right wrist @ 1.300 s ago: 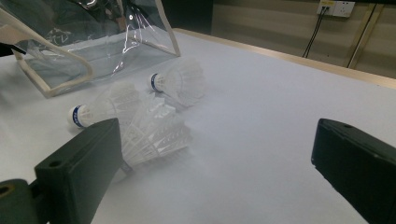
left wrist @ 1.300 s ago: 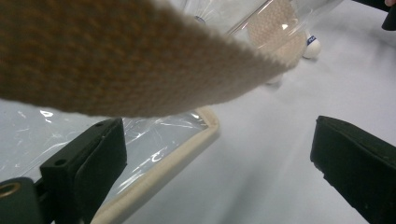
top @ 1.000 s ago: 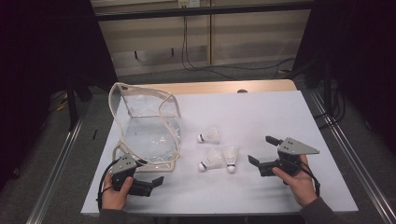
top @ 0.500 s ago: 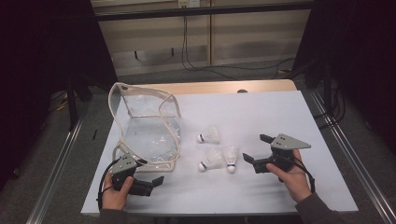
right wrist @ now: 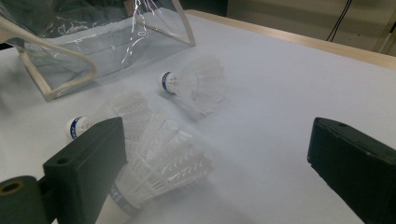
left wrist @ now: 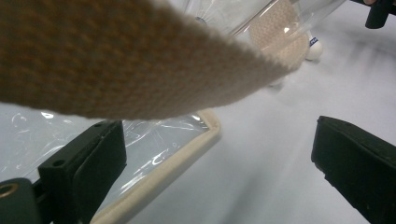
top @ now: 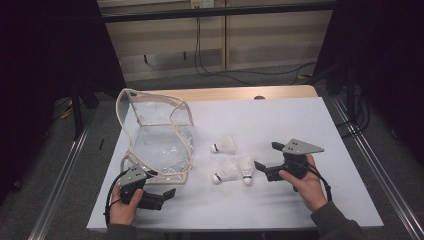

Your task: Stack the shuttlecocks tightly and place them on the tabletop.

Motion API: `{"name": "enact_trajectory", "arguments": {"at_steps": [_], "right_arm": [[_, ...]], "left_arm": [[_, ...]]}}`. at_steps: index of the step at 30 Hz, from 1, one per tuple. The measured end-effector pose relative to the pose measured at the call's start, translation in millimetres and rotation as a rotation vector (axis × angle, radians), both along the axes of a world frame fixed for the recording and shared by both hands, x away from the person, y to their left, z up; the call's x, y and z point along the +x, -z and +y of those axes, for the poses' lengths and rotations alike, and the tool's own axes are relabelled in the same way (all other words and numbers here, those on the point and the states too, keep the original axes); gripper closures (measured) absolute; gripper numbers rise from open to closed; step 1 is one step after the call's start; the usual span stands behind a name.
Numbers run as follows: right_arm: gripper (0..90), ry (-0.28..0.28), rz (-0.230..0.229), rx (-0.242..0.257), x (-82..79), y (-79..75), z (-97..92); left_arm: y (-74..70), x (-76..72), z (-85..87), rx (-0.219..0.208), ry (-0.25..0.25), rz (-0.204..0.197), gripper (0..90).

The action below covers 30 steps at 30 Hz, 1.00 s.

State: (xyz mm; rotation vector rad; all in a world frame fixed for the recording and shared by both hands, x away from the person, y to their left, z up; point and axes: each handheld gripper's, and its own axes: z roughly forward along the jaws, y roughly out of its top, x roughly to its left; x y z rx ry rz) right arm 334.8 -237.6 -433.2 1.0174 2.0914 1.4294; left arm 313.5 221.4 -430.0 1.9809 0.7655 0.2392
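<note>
White desk point(top: 300, 120) holds three shuttlecocks point(top: 225, 144) beside a clear bag point(top: 155, 135); left hand-held gripper point(top: 167, 192) and right hand-held gripper point(top: 267, 157) both gape, empty.

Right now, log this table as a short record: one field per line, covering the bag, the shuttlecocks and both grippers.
surface: white table
bag: clear plastic bag with beige trim, on the table's left side, mouth open
shuttlecocks: three shuttlecocks, lying on the table right of the bag, outside it
left gripper: open, at the bag's near edge, holding nothing
right gripper: open, beside the nearest shuttlecock, holding nothing
</note>
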Motion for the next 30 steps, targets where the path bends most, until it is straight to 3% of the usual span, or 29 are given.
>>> {"name": "enact_trajectory", "arguments": {"at_steps": [8,13,20,30], "right_arm": [[3.7,-0.020,0.009,-0.006,3.2,-1.5,7.4],[4.1,-0.035,0.016,-0.046,4.8,-0.7,14.1],[3.1,-0.077,0.046,-0.045,7.8,1.9,19.9],[16.0,-0.152,0.095,-0.061,10.2,6.4,27.9]], "left_arm": [[0.1,0.0,-0.1,0.000,-0.001,0.000,3.2],[0.3,-0.1,-0.2,0.000,-0.001,-0.002,3.1],[0.4,-0.2,-0.2,-0.004,-0.002,-0.003,3.1],[0.5,-0.2,-0.3,-0.004,-0.002,-0.003,3.1]]}}
